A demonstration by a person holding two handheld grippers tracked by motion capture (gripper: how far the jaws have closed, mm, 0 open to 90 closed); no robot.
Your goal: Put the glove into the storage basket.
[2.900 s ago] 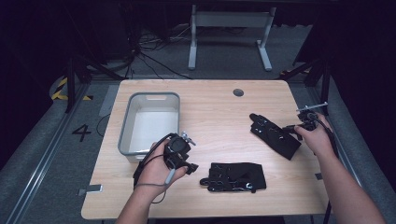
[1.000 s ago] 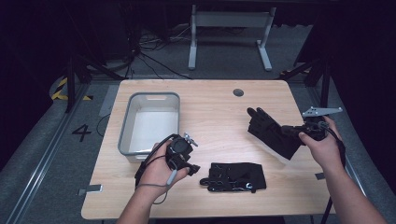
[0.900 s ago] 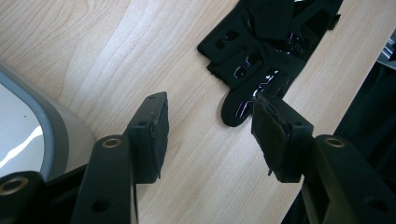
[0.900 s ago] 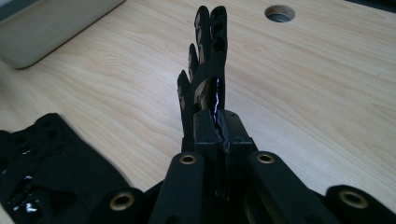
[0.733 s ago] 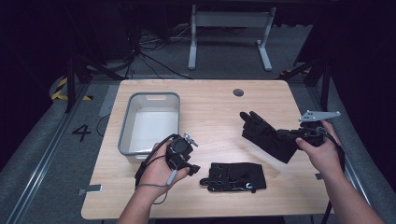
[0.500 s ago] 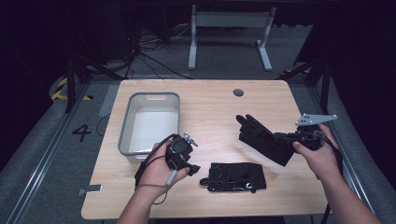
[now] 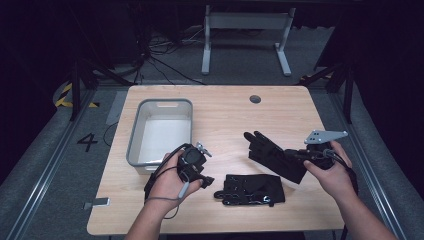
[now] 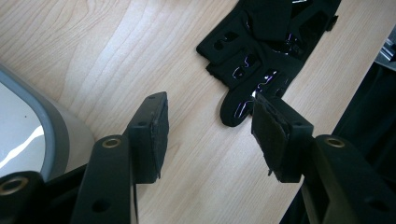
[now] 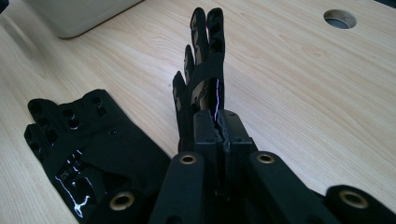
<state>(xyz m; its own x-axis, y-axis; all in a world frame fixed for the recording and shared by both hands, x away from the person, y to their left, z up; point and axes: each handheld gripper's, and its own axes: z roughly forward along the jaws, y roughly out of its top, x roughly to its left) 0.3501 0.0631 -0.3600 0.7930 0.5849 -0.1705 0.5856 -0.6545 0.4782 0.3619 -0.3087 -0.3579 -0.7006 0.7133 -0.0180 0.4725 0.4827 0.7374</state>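
Black glove, held: the right gripper (image 7: 302, 156) has its jaws clamped tight on the cuff end of one glove (image 7: 274, 155), whose fingers point far-left across the wooden table (image 7: 280, 110).
Second glove: a matching black glove (image 7: 252, 189) lies flat near the table's near edge, between the two hands and apart from the held one.
Left gripper: the left gripper (image 8: 209, 128) hovers with jaws parted and nothing between them, just right of the grey bin (image 7: 160, 131), pointing toward the flat glove.
Risk, grip: the pinch sits on a thin edge of fabric, so I judge it could slip out if the hand swings fast.
Risk, drag: the limp fingers may catch on the table and fold under.
Risk, bin: a drooping glove could snag the bin's rim.
Right hand pose: reaches in from the near right, gripper about level, aimed left.
Left hand pose: wrapped around its gripper, near the bin's near-right corner.
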